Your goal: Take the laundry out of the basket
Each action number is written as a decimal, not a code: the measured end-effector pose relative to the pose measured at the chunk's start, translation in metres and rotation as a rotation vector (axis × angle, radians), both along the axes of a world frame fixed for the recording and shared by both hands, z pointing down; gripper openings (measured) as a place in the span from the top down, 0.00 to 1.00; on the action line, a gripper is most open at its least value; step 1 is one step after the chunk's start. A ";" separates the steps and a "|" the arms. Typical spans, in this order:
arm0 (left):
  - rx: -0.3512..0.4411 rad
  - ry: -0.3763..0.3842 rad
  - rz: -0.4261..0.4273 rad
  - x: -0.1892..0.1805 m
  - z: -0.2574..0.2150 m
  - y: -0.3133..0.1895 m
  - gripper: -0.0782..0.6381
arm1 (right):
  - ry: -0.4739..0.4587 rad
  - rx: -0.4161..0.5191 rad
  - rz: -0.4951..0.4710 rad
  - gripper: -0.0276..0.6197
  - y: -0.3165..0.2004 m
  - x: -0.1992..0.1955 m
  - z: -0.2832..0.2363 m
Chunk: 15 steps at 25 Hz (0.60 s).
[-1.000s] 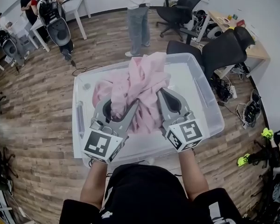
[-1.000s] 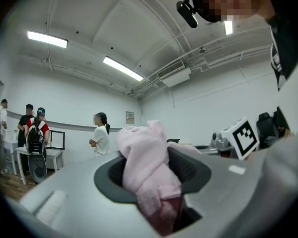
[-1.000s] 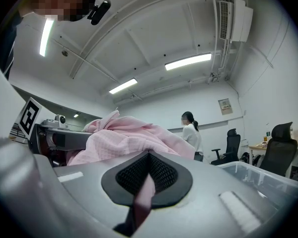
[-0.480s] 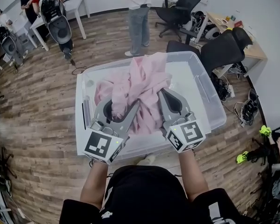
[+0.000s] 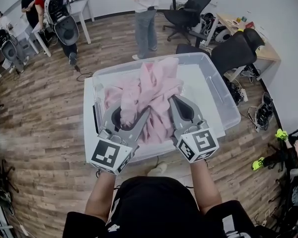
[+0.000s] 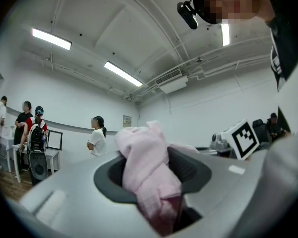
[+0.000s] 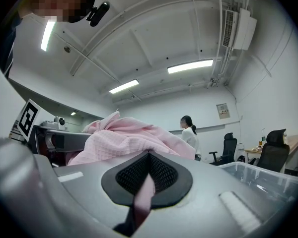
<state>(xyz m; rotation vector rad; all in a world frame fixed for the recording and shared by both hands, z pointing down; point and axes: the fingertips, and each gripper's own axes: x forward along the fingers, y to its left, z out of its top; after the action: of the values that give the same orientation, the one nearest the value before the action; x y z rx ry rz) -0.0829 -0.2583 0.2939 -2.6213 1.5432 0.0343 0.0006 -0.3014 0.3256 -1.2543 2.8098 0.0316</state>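
Observation:
A bundle of pink laundry hangs over a clear plastic basket that stands on the wood floor. More pink cloth lies inside the basket at its left. My left gripper is shut on a thick fold of the pink laundry, which bulges up between the jaws. On the bundle's right side my right gripper is shut on a thin strip of the same laundry, and the rest of it piles up beyond the jaws. Both grippers point level, side by side.
A person in jeans stands just beyond the basket. Black office chairs and a desk are at the right, with cables and yellow-green shoes on the floor. People and a white table are at the far left.
Both grippers keep their hold on the pink laundry. In the head view the basket beneath them has shifted a little to the upper right and looks slightly smaller.

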 end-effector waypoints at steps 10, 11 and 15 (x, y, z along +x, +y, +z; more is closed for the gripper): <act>0.042 0.009 0.035 -0.003 -0.008 0.029 0.63 | 0.000 0.020 0.019 0.96 0.028 -0.004 -0.009; 0.045 0.010 0.036 -0.004 -0.009 0.031 0.63 | 0.000 0.022 0.021 0.96 0.030 -0.005 -0.010; 0.052 0.014 0.046 -0.005 -0.010 0.041 0.63 | 0.003 0.025 0.030 0.96 0.040 -0.006 -0.011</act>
<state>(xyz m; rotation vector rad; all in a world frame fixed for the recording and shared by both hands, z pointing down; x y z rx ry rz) -0.0879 -0.2169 0.2842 -2.6216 1.4658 0.0958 -0.0059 -0.2615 0.3144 -1.2926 2.7838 0.0691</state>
